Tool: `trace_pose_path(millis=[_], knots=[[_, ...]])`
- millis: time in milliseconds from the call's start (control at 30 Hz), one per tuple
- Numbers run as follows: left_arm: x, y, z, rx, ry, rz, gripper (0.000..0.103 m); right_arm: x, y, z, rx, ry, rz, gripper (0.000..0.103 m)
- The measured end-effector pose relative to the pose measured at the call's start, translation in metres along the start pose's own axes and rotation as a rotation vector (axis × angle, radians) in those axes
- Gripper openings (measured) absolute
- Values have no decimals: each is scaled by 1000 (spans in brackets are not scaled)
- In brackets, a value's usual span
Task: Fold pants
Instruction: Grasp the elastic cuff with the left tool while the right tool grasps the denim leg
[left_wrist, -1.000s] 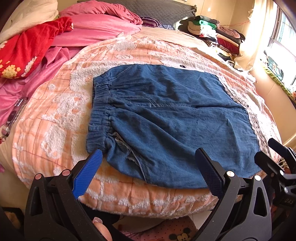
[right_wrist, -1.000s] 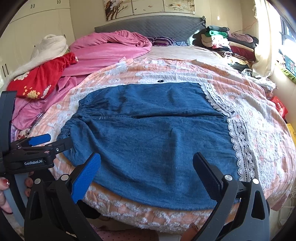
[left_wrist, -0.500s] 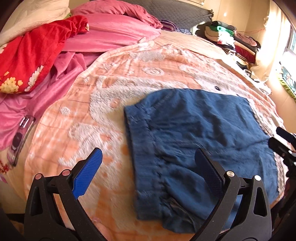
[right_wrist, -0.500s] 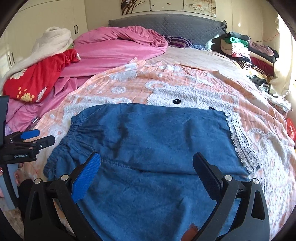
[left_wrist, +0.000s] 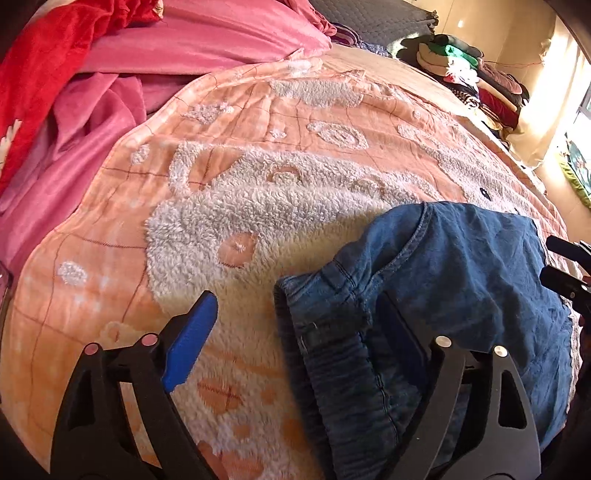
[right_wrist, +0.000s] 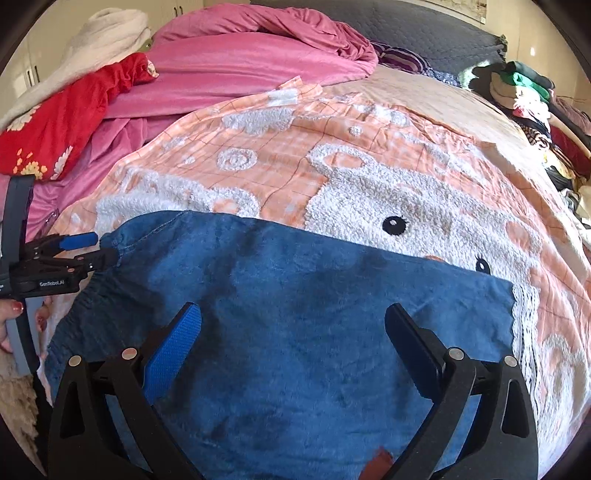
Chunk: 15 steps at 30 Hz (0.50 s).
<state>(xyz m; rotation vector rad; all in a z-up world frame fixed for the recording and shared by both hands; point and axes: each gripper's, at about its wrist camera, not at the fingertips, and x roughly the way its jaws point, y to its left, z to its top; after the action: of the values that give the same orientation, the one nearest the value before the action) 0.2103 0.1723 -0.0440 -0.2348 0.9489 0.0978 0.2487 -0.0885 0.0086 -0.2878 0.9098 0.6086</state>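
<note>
Folded blue denim pants (right_wrist: 295, 314) lie flat on the peach tufted cotton bedspread (right_wrist: 332, 155).
The left gripper (left_wrist: 295, 332) gapes wide, straddling the elastic waistband (left_wrist: 332, 354); the right gripper (right_wrist: 291, 332) hovers spread over the cloth, holding nothing.

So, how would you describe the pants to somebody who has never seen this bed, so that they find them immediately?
Start from the large peach blanket with fluffy white cartoon patches that covers the bed. On its near part lie the denim pants, spread flat, elastic waistband toward the left hand-held gripper. They are the only dark blue item; neighbouring bedding is pink or red.
</note>
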Motion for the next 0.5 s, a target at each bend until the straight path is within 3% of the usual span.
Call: trace_pose_path(millis=[167,267,300,500], knots=[[16,0,4,17,-10,-42,71,28,2,21,-85,23,27,99],[17,-4,7,34,-30,-72,47,41,5,33,-140,34,48,99],[17,-5,7,37,-34,-97,34,46,7,38,-166,38,55,99],[-1,-8,7,34,-102,-130,28,69,15,54,-281,68,69,99]])
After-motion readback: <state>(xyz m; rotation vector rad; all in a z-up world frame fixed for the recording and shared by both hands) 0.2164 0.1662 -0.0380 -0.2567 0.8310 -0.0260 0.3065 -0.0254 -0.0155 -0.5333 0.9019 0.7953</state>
